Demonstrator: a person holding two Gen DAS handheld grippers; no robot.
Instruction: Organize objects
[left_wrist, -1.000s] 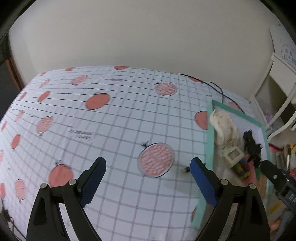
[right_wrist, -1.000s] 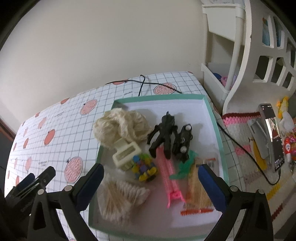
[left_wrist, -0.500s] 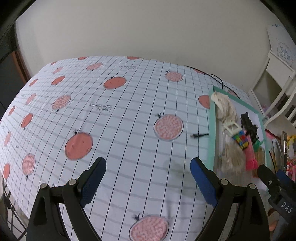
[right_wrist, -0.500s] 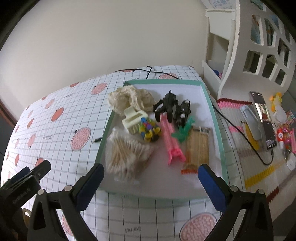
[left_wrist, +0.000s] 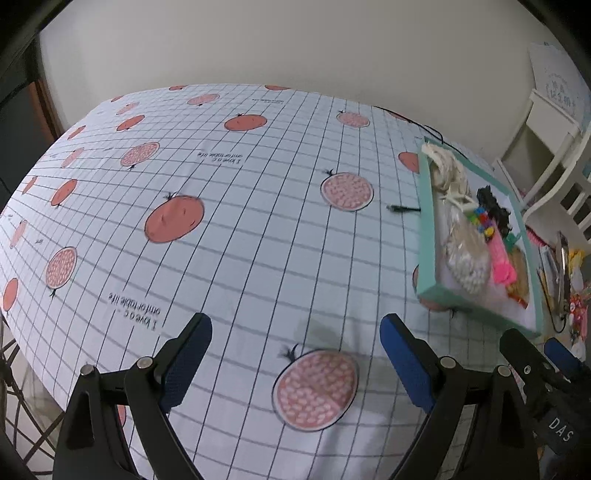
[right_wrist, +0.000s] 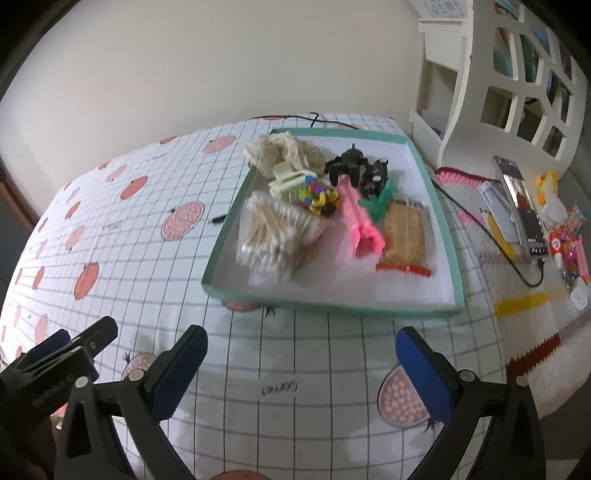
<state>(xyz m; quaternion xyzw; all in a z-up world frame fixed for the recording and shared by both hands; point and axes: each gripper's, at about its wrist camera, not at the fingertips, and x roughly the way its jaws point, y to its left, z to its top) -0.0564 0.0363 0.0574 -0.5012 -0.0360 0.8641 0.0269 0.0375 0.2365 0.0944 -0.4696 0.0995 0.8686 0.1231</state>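
A shallow teal-rimmed tray (right_wrist: 325, 304) (left_wrist: 424, 236) sits on the checked tablecloth. It holds a bag of cotton swabs (right_wrist: 275, 236) (left_wrist: 467, 264), a cream cloth bundle (right_wrist: 284, 151), a cream hair clip (right_wrist: 290, 181), a colourful beaded item (right_wrist: 319, 195), black clips (right_wrist: 349, 166), a pink comb (right_wrist: 360, 221), a green clip (right_wrist: 380, 195) and a packet of toothpicks (right_wrist: 404, 230). My right gripper (right_wrist: 301, 369) hangs open in front of the tray, holding nothing. My left gripper (left_wrist: 295, 356) is open over bare cloth, left of the tray. A small black pin (left_wrist: 400, 209) lies beside the tray.
A black cable (right_wrist: 325, 120) runs behind the tray. To the right lies a crocheted mat (right_wrist: 532, 306) with a phone (right_wrist: 521, 201) and small items. A white shelf unit (right_wrist: 491, 85) stands at the back right. The table's left edge (left_wrist: 22, 332) drops off near my left gripper.
Both grippers have pulled back toward the table's near edge, so the tray looks smaller and farther. Both stayed open and empty; the tray's contents have not shifted.
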